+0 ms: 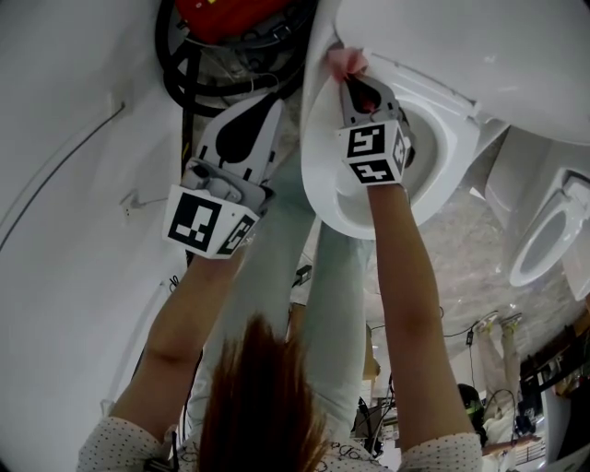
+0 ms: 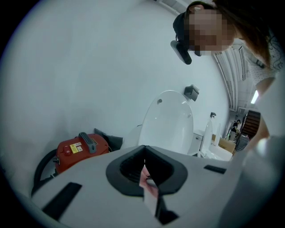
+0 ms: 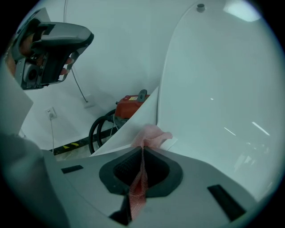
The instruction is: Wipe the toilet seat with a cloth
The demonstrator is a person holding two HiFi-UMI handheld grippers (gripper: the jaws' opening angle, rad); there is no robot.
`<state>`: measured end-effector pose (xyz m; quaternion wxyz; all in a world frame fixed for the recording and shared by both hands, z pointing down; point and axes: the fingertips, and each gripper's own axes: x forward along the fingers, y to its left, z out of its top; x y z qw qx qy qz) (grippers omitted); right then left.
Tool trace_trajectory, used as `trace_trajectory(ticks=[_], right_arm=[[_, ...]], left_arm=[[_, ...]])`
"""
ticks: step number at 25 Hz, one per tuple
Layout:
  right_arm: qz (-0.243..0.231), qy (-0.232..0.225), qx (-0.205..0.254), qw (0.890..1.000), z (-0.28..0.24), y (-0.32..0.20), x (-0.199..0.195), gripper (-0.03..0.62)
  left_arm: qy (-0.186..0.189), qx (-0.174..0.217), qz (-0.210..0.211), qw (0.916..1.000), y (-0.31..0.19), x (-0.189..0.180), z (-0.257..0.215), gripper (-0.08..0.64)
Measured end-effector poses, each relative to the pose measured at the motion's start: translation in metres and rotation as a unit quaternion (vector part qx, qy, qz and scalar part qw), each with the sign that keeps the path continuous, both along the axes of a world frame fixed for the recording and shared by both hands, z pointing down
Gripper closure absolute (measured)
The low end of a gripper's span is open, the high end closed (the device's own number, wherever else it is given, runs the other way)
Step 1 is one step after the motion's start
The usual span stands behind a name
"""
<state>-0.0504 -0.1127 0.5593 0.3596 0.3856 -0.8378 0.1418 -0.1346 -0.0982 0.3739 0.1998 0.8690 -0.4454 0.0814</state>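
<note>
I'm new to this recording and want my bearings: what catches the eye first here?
The right gripper stands out first. It is shut on a crumpled pink cloth held against the edge of the white toilet seat, near the top centre of the head view. Just to its left, a red canister vacuum cleaner with a black hose sits by the white wall.

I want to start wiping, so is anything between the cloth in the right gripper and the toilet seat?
Nothing visible. The right gripper is shut on the pink cloth, and the cloth's bunched end lies right at the edge of the toilet seat.
</note>
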Motion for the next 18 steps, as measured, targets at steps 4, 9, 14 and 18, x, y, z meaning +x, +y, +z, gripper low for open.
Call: trace_trajectory(ticks=[4, 9, 14, 18], right_arm=[[0.011, -0.006, 0.000, 1.000, 0.001, -0.005, 0.017, 0.568], [0.002, 0.008, -0.004, 1.000, 0.001, -0.004, 0.031, 0.568], [0.012, 0.018, -0.001, 1.000, 0.001, -0.005, 0.060, 0.568], [0.024, 0.025, -0.006, 0.999, -0.002, -0.001, 0.083, 0.568]], left_arm=[[-0.003, 0.002, 0.003, 1.0000, 0.002, 0.001, 0.001, 0.557], [-0.005, 0.000, 0.006, 1.0000, 0.004, 0.010, -0.001, 0.555], [-0.008, 0.004, 0.013, 0.9999, 0.006, 0.023, -0.003, 0.555], [-0.006, 0.004, 0.014, 0.9999, 0.011, 0.032, -0.005, 0.557]])
